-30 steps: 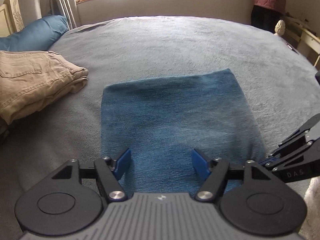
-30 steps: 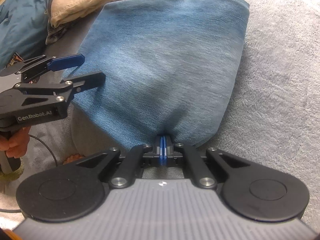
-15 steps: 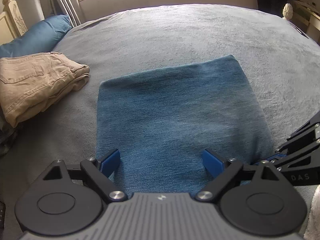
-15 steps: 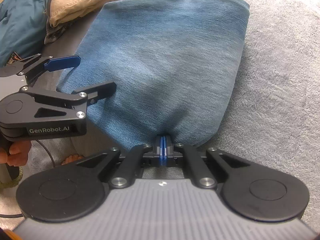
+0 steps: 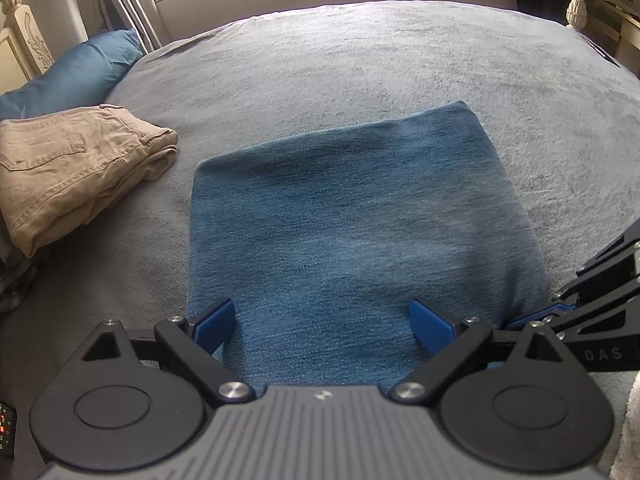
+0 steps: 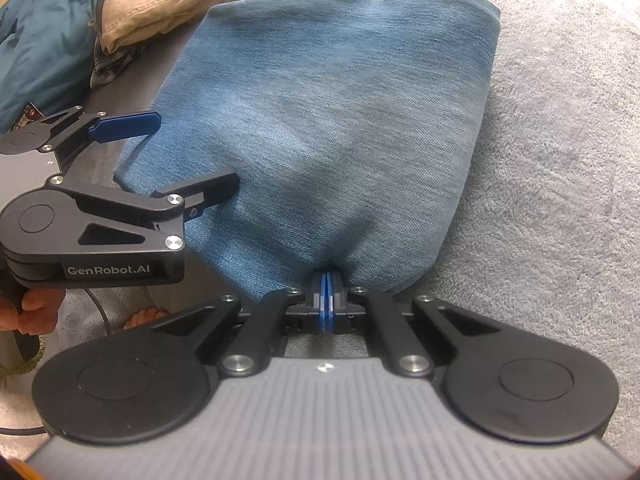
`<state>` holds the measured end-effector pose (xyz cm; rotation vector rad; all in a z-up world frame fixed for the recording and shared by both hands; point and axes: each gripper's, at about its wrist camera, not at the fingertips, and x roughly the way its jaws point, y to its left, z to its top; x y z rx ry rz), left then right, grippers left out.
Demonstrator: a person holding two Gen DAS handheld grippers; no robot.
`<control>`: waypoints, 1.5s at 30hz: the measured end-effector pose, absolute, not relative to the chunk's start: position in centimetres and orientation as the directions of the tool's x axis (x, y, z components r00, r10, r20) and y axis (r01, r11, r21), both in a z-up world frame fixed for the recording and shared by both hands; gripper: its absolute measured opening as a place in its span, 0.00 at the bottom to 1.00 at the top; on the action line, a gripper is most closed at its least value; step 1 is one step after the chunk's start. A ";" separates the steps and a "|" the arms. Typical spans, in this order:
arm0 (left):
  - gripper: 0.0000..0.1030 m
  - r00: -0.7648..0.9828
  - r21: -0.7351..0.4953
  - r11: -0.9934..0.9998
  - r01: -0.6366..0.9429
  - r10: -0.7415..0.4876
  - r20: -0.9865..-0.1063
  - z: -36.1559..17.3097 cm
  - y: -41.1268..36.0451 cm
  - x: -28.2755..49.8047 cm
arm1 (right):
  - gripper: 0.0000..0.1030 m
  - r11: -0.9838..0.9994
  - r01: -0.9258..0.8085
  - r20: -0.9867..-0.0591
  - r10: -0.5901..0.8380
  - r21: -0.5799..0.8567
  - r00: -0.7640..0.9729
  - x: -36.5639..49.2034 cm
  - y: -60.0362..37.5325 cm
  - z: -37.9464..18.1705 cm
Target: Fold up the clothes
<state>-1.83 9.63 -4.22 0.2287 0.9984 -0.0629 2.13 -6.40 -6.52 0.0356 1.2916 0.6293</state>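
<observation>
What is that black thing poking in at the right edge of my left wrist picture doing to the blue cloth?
Observer: That is the right gripper. The right wrist view shows its jaws shut on the near edge of the folded blue denim, which bunches where it is pinched.
Operator: And what carries the left gripper I am looking along?
Observer: A person's hand is wrapped round its handle, low at the left of the right wrist view. That gripper's jaws are opening over the denim and pinch nothing.
</observation>
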 end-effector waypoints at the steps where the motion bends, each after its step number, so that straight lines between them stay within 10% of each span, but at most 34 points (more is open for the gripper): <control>1: 0.93 0.542 0.162 0.974 0.157 0.053 -0.839 -4.2 9.6 -1.8 | 0.00 0.833 -0.415 -0.881 0.454 0.366 0.134 2.1 -6.4 -6.5; 19: 0.93 0.712 0.107 0.982 0.153 -0.035 -0.701 -1.5 13.4 -3.8 | 0.14 0.810 -0.447 -0.834 0.509 0.380 0.214 0.5 -7.8 -3.8; 22: 0.93 0.724 0.029 0.994 0.104 -0.056 -0.688 -1.2 16.5 -3.3 | 0.44 0.803 -0.388 -0.773 0.570 0.453 0.278 1.1 -10.6 -2.4; 30: 0.92 0.602 -0.453 0.891 -0.036 -0.342 -0.722 -5.5 24.9 0.3 | 0.55 0.661 -0.030 -0.619 0.716 0.749 0.323 6.1 -19.0 -5.4; 45: 0.94 0.525 -0.668 0.743 0.041 -0.584 -0.619 -10.4 26.9 4.6 | 0.57 0.415 0.075 -0.421 0.901 0.907 0.108 11.7 -17.3 -13.0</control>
